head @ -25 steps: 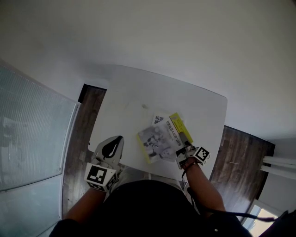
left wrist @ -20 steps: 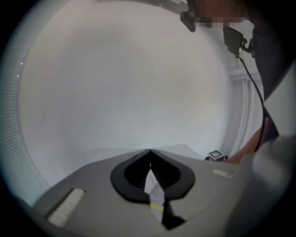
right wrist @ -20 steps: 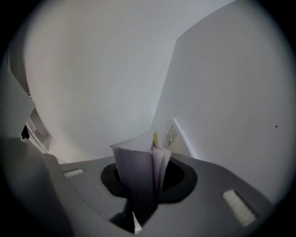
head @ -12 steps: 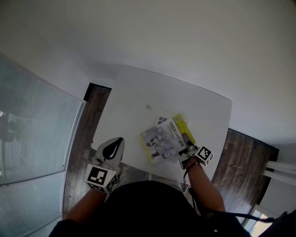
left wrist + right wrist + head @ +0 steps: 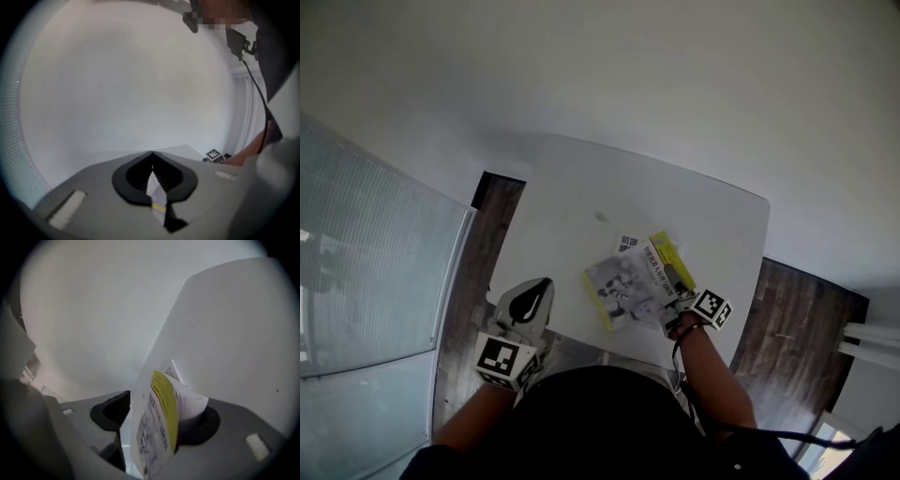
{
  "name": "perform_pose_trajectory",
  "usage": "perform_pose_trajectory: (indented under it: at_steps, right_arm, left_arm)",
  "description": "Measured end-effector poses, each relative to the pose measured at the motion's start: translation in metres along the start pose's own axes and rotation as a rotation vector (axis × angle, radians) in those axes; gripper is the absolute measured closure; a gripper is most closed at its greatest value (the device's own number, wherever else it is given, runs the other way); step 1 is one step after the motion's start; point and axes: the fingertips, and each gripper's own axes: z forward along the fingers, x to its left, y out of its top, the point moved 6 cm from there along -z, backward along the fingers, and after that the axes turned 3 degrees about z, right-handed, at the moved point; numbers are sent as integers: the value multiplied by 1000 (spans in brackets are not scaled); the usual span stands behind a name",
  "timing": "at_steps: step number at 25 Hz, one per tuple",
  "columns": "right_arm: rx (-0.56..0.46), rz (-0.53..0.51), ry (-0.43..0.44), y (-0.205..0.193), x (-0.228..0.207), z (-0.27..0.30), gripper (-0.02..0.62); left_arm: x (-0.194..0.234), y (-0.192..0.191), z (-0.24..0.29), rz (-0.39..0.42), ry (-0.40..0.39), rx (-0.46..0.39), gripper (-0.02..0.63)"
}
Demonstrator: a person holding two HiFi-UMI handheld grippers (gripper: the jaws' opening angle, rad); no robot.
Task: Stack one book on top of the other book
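Upper book [image 5: 623, 289]: lay askew on the lower book [image 5: 673, 262], mid-surface [image 5: 581, 197]; stack judged made. Right tool [image 5: 673, 314]: jaws just spreading, the upper book's near corner loose between them, likely a release. Left tool [image 5: 528, 302]: pressed together, idle at the near-left edge.

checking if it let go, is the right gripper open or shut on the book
Open: the right gripper has just been opening its jaws; a gap shows beside the book standing between them.
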Motion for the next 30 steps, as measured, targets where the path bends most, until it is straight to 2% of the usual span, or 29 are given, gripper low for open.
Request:
perform_pose_trajectory:
  at_steps: [6,12,19,27,30]
  right_arm:
    - [-26,-22,-44,5,-2,-8,278]
    - [-58,-43,-84,8,-6,-18,246]
    - [-83,-119,-132,8,-7,-25,153]
    - [-194,-104,-177,5,-17,-45,149]
    - [-223,-109,-178,6,-14,-54,149]
  left_arm:
    - [-1,1,-5,29,-18,-16,600]
    - [2,-5,-6,20,-31,-24,600]
    - [4,-7,-7,28,-54,-4,600]
    - [5,-7,-7,27,-54,-4,600]
    - [3,-7,-6,29,-77,-9,600]
